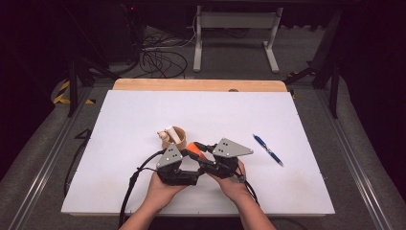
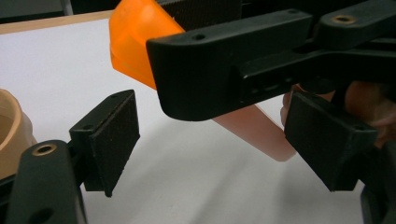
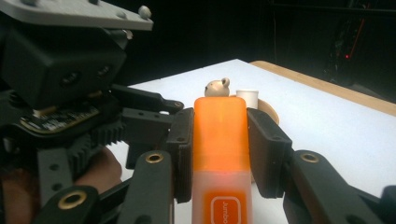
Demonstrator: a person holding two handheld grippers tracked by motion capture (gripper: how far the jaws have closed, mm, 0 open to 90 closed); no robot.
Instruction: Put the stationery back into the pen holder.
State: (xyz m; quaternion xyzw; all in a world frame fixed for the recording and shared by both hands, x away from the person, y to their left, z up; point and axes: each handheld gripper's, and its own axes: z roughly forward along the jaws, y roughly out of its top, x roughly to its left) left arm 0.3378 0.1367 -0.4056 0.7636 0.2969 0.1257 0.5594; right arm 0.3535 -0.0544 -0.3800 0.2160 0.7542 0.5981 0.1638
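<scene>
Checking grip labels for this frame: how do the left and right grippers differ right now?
The right gripper is shut on the orange marker with a translucent cap, pads pressed on both its sides; the left gripper stands open, its pads touching nothing. The marker's tip reaches between the left gripper's jaws, while the marker's body sits in the right gripper's. Shared: both have black jaws, grey plates and sit close together over the white table.
</scene>
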